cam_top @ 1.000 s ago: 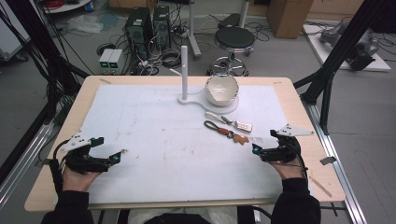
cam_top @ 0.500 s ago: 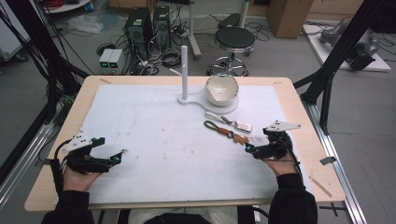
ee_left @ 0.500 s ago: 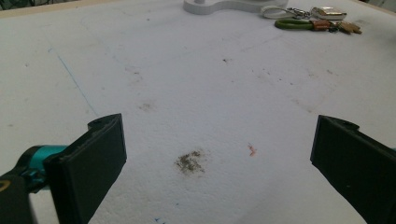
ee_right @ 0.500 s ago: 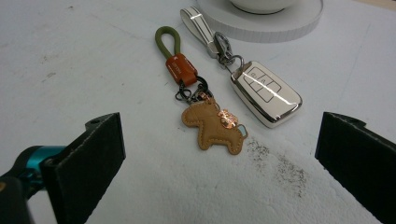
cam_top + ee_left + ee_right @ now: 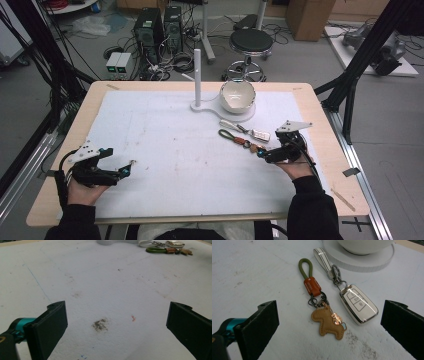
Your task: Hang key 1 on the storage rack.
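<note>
A white mat covers the desk (image 5: 150,125). The right gripper (image 5: 263,154) hovers with jaws spread wide just short of the horse keychain (image 5: 327,320), which lies flat beside the car key fob (image 5: 358,303), near the bowl stand (image 5: 240,111). The left gripper (image 5: 131,166), also agape, rests well apart.

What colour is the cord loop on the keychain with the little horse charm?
Olive green, on the cord loop above an orange leather band; the right gripper view shows it best.

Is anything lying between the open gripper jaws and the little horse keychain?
No. In the right gripper view, bare white mat separates the right hand-held gripper from the horse keychain.
</note>
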### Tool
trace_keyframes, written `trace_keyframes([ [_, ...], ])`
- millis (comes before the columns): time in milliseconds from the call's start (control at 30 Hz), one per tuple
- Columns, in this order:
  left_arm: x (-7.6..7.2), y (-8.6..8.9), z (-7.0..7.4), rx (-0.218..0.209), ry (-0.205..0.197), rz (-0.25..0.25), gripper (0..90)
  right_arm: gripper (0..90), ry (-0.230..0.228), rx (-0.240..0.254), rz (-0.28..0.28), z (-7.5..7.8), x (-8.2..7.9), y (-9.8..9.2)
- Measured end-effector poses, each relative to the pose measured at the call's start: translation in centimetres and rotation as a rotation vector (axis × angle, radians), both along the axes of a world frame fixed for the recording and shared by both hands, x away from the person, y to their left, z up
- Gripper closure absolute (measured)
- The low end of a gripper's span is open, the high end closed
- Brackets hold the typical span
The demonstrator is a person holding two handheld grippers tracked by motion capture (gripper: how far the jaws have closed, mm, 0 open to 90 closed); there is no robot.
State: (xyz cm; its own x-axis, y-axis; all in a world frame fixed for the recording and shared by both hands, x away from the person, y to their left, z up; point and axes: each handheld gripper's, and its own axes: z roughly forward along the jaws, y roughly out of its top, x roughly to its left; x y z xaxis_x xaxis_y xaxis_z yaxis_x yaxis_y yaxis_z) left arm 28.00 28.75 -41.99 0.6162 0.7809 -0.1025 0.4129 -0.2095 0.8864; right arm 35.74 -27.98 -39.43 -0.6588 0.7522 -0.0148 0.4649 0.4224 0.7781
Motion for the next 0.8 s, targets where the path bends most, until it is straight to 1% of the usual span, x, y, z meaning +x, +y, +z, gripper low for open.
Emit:
trace_keyframes([
  [67,0.1,0.0,-0.1,0.002,0.006,-0.005,3.9,0.7,-0.008,-0.010,0.012,0.3,0.3,0.5],
  [133,0.1,0.0,-0.2,0.001,0.013,-0.006,3.9,0.7,-0.007,-0.018,0.023,0.5,0.6,1.0],
  [167,0.1,0.0,-0.2,0.005,0.012,-0.007,3.9,0.7,-0.018,-0.027,0.027,0.6,0.7,1.1],
  [267,0.0,0.1,-0.1,-0.006,0.004,-0.004,3.9,0.7,-0.009,-0.024,0.032,0.8,1.2,1.4],
  [367,0.0,0.1,-0.1,-0.007,0.002,-0.003,3.9,0.7,0.001,-0.034,0.043,0.9,1.7,1.9],
  [433,0.0,0.1,-0.1,-0.009,0.002,-0.003,3.9,0.7,0.008,-0.047,0.054,0.8,2.0,2.4],
  [533,0.0,0.1,-0.1,-0.008,0.004,-0.004,3.9,0.7,0.022,-0.055,0.069,0.6,2.7,3.0],
  [633,0.1,0.0,-0.1,-0.001,0.007,-0.004,4.0,0.7,0.038,-0.070,0.083,0.4,3.3,3.7],
  [667,0.1,0.0,-0.1,-0.002,0.008,-0.004,3.9,0.7,0.045,-0.083,0.088,0.4,3.5,4.0],
  [700,0.1,0.0,-0.1,-0.001,0.005,-0.006,3.9,0.7,0.042,-0.091,0.096,0.5,3.8,4.2],
  [800,0.1,0.1,-0.1,-0.004,0.005,-0.005,3.9,0.7,0.054,-0.084,0.111,0.6,4.5,4.8],
])
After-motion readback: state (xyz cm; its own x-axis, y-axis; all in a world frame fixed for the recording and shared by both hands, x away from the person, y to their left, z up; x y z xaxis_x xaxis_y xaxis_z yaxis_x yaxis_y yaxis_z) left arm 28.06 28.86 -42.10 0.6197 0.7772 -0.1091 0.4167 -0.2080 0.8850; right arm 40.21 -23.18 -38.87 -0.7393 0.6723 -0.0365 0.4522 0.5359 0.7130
